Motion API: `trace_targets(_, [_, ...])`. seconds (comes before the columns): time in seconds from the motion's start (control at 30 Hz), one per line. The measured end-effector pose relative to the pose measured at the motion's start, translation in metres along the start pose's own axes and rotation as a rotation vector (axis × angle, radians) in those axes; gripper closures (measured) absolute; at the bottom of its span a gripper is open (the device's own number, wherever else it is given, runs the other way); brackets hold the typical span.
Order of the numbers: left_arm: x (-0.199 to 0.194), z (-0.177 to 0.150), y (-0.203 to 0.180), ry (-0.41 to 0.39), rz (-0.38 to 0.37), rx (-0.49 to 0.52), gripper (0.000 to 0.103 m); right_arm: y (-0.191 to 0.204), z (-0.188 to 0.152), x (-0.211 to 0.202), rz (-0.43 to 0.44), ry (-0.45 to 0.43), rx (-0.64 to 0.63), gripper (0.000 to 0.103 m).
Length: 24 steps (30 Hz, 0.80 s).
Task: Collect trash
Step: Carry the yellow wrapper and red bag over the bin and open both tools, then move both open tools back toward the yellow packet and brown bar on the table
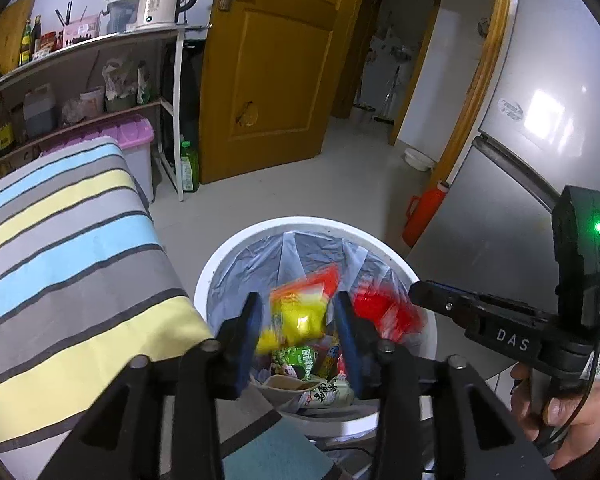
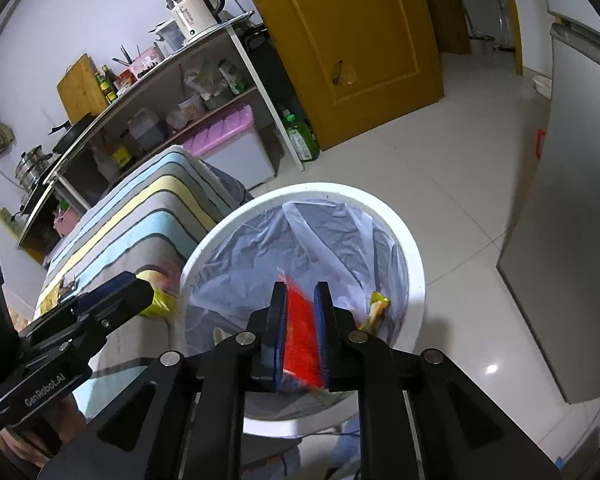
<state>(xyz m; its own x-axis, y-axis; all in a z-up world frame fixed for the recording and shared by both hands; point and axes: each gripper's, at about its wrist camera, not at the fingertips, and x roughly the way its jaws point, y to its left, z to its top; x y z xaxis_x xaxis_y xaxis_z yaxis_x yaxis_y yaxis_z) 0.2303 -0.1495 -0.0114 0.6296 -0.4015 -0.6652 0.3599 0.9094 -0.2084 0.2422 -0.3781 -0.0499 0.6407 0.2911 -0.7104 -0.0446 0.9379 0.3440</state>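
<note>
While crinkly, yellow wrapper (image 1: 300,316) glossy.

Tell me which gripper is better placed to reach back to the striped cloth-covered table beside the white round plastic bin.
Left. The left gripper is at the white bin's table-side rim; the right gripper hangs over the bin's middle, farther from the striped table.

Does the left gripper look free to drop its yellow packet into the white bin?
Probably yes: the left gripper hangs over the white bin, nothing visible below the yellow packet but trash.
</note>
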Motion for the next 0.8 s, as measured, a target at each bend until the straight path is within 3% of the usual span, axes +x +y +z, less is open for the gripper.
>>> trace_targets(0.1, [0.002, -0.002, 0.0, 0.002, -0.006, -0.011, 0.056, -0.002, 0.0, 0.0, 0.001, -0.002, 0.003, 0.079])
trace_targets(0.43, [-0.023, -0.003, 0.004, -0.057, -0.001, -0.017, 0.056, 0.013, -0.001, -0.017, 0.022, -0.039, -0.025, 0.078])
trace_targets(0.8, [-0.086, -0.015, 0.021, -0.159, 0.043, -0.046, 0.056, 0.077, -0.013, -0.055, 0.085, -0.123, -0.16, 0.077])
